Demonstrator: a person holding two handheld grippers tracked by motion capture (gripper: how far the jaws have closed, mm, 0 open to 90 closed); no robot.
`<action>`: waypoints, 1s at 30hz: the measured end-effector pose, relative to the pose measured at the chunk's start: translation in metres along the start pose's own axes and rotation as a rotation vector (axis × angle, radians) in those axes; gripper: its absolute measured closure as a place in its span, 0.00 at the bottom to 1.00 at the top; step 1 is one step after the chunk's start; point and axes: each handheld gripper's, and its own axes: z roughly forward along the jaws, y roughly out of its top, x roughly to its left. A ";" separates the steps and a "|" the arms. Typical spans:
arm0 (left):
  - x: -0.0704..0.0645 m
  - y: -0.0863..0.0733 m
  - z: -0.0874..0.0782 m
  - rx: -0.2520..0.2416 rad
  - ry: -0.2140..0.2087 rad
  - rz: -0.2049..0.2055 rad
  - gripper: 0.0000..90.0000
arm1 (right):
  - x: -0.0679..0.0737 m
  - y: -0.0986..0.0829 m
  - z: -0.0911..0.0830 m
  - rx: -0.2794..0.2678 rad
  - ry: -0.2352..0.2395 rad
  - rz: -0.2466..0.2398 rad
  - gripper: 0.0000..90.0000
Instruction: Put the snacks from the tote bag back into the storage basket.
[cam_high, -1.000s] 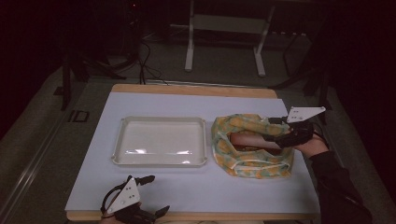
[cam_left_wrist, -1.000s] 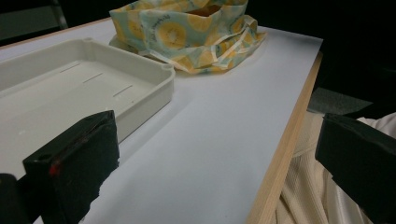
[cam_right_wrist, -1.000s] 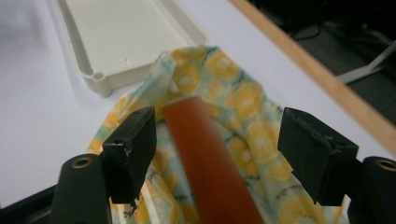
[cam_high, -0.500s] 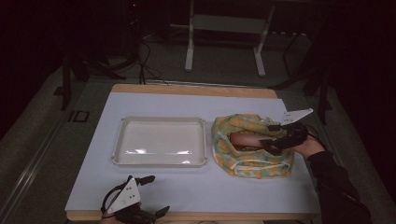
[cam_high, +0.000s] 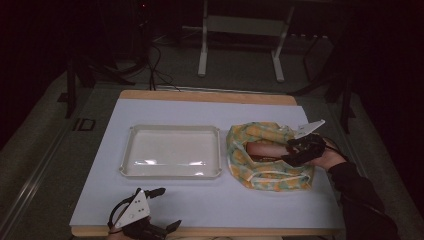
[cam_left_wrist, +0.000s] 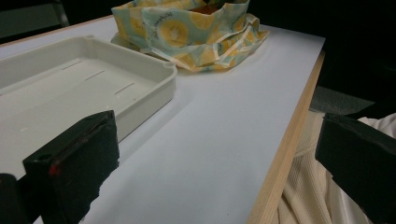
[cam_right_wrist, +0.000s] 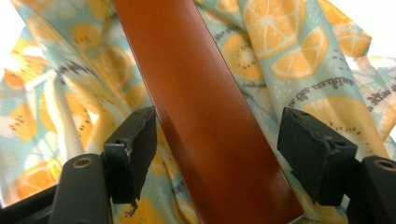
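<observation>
Right gripper (cam_right_wrist: 217, 154): I have it open, jaws astride the brown box (cam_right_wrist: 205, 116).
Box: inside fruit-print bag (cam_high: 270, 155), right of tray (cam_high: 170, 172); not yet gripped.
Left gripper (cam_high: 150, 212): open, idle.

Room: dark all around; floor and stands behind the counter (cam_high: 210, 200) barely readable in the high view.
Counter light: white top lit evenly from above, dimly, the brightest thing in the room.
Glare: a soft bright streak along the near inner floor of the tray (cam_high: 170, 152).
Shadows: faint, short, under the tray's rim and the fruit-print bag (cam_high: 270, 155).
Right gripper view: warm, bright; upper corners blown out white; brown bar (cam_right_wrist: 205, 116) smooth with a mild sheen, slightly soft; claw (cam_right_wrist: 224, 158) sharp.
Left gripper view: crisp on the counter; claw (cam_left_wrist: 219, 172) blurred close up; far background black.
High view grain: noisy, low contrast.
</observation>
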 end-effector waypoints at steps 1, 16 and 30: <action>0.000 0.000 0.000 0.000 0.000 -0.002 0.00 | 0.000 0.000 0.001 0.006 -0.002 -0.007 0.32; 0.001 -0.001 -0.001 -0.003 0.010 -0.010 0.00 | -0.001 0.001 0.015 0.097 0.010 -0.060 0.37; 0.001 -0.001 -0.001 -0.004 0.008 -0.014 0.00 | 0.003 0.000 0.010 0.102 0.038 -0.166 0.47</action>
